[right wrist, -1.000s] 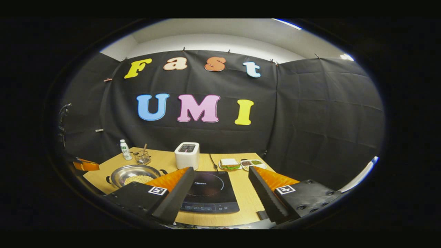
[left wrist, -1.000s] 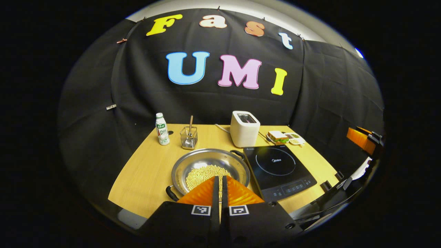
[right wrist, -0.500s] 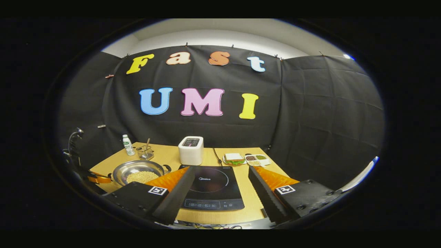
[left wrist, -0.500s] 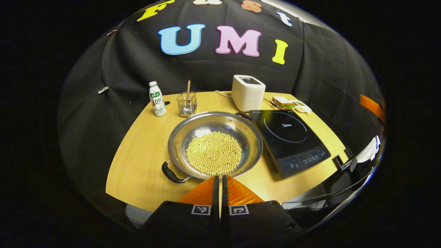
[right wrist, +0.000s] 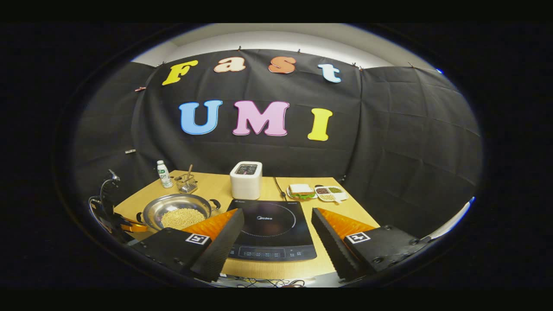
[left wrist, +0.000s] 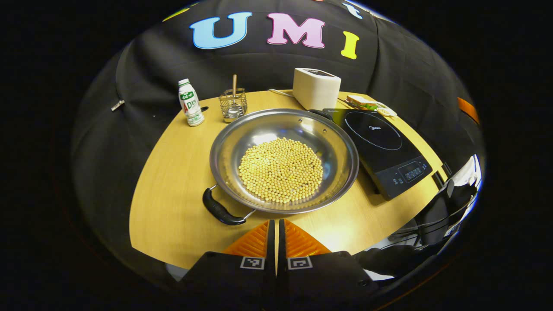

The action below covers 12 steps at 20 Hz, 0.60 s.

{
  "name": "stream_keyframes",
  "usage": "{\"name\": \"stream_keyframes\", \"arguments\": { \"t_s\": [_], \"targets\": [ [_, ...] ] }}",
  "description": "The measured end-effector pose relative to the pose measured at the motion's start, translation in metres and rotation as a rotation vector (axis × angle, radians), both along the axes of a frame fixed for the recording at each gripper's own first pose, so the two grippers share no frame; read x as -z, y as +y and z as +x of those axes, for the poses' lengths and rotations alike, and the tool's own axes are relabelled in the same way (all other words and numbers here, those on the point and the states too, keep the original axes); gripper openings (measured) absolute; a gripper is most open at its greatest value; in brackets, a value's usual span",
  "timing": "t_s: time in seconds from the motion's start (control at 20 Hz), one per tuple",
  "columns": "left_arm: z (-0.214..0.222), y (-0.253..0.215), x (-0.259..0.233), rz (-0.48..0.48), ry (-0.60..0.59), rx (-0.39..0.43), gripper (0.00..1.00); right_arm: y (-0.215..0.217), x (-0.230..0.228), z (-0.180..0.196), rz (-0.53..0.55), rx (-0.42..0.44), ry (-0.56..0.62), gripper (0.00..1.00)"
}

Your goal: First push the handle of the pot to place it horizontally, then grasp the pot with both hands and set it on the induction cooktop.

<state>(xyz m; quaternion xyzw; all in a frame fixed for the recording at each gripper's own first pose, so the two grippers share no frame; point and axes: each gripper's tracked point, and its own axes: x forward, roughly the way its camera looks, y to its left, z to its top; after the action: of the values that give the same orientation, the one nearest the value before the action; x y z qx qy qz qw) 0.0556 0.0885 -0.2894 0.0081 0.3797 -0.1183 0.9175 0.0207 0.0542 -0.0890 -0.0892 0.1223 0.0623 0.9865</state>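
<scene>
The left tongs point(left wrist: 276, 226) are closed, fingers pressed together with nothing between them, hovering low over the near edge of the tabletop point(left wrist: 173, 190). Just ahead of their tips sits the pot point(left wrist: 284, 160), a wide steel pan holding a layer of pale beans point(left wrist: 281, 169). Its near black handle point(left wrist: 219, 210) lies just ahead and to the left of the tips, not touching them; the far handle points away toward the toaster point(left wrist: 316, 87). Right of the pot, nearly touching its rim, lies the induction cooktop point(left wrist: 384, 147). Farther ahead to the left stand a small bottle point(left wrist: 188, 103) and a wire basket point(left wrist: 233, 105).

The right tongs point(right wrist: 276, 235) are wide open and empty, raised above the tabletop's near edge, with the induction cooktop point(right wrist: 270, 229) showing between the fingers. The pot point(right wrist: 177, 211) sits left of them, and the left tongs point(right wrist: 129, 226) show near its left side. A sandwich plate point(right wrist: 301, 191) lies ahead.
</scene>
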Motion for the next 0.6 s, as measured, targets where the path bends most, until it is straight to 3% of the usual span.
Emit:
{"name": "stream_keyframes", "arguments": {
  "t_s": [0.35,0.6],
  "targets": [
    [0.012,0.011,0.005,-0.145,0.052,-0.03,0.05,0.014,0.008,0.015,-0.013,-0.017,0.024,0.98],
    [0.013,0.026,0.024,-0.093,0.124,-0.024,0.05,0.026,0.014,0.026,-0.012,-0.019,0.037,0.98]
  ]
}}
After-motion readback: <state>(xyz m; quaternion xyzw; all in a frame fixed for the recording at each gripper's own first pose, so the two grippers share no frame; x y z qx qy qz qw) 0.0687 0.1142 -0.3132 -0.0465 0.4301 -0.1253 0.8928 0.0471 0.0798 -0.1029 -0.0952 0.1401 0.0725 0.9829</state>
